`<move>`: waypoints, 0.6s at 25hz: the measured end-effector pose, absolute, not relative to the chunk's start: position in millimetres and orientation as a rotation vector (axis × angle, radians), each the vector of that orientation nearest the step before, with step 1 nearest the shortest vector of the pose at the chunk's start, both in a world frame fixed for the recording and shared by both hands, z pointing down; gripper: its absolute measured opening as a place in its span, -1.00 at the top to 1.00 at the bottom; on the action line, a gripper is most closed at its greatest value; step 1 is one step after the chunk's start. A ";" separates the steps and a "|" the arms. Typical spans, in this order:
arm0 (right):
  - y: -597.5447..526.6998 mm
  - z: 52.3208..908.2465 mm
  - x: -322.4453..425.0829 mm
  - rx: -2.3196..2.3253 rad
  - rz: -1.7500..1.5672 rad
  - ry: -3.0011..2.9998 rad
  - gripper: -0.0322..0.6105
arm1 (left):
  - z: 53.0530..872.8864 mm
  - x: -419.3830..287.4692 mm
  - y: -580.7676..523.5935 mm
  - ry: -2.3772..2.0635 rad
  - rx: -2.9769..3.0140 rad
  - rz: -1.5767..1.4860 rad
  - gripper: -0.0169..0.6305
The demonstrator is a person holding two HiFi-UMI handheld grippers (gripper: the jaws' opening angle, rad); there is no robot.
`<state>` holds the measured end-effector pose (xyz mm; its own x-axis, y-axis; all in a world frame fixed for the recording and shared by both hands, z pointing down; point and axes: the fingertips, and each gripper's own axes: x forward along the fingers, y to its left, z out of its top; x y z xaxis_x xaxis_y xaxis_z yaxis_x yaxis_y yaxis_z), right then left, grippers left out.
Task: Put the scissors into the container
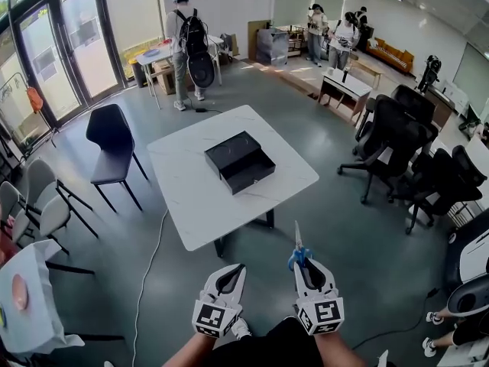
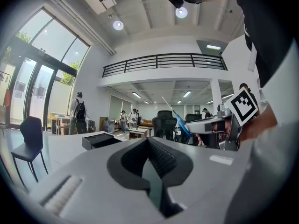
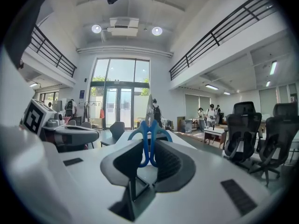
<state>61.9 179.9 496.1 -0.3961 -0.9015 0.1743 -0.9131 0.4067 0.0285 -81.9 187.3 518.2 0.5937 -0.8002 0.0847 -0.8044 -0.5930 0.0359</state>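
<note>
The blue-handled scissors with thin metal blades [image 1: 297, 252] are off the table, clamped in the right gripper [image 1: 304, 264]. In the right gripper view its jaws press on the blue handle loops [image 3: 148, 141] from both sides. The long axis runs along the gripper: handles in the jaws, closed blades sticking out ahead and slightly upward, toward the table.

The black rectangular box that serves as the container [image 1: 239, 161] lies ahead of the scissor tips and a little to their left, well apart from them. The near corner of the white marbled square table [image 1: 191, 201] lies between them. The box sits around the middle of the tabletop, set diagonally to its edges. Its far-left half is covered. Its near-right half is an open tray facing up, and nothing shows in the dark inside.

I judge the coming move to be a forward reach over the near edges, then tipping the blades down along the tray's length.

The left gripper [image 1: 233, 275] hangs just beside the right one, about equally far from the box. Its jaws are together on nothing.
</note>
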 end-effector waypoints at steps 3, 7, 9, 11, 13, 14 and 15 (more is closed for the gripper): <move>178.5 497.7 65.1 1.623 0.102 -2.489 0.63 | 520.1 -78.7 182.2 -1.381 2.723 0.091 0.92; 167.0 498.8 71.3 1.601 0.111 -2.525 0.63 | 525.1 -67.3 171.0 -1.374 2.721 0.106 0.92; 158.5 497.0 71.7 1.577 0.112 -2.547 0.63 | 524.9 -63.4 162.6 -1.385 2.707 0.108 0.92; 149.9 494.9 76.6 1.556 0.099 -2.555 0.63 | 524.7 -54.6 153.7 -1.389 2.704 0.111 0.92; 140.5 494.4 84.8 1.545 0.101 -2.558 0.63 | 524.6 -44.4 144.1 -1.391 2.715 0.124 0.92; 136.1 494.3 89.1 1.541 0.102 -2.561 0.63 | 524.1 -39.8 139.4 -1.392 2.718 0.128 0.92; 131.6 494.1 93.8 1.538 0.099 -2.562 0.63 | 523.4 -35.2 134.6 -1.392 2.719 0.132 0.92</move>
<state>93.8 131.6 494.1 -0.4624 -0.8715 0.1634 -0.8815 0.4717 0.0211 -35.2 134.6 523.4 0.5825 -0.8046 0.1149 -0.8119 -0.5828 0.0350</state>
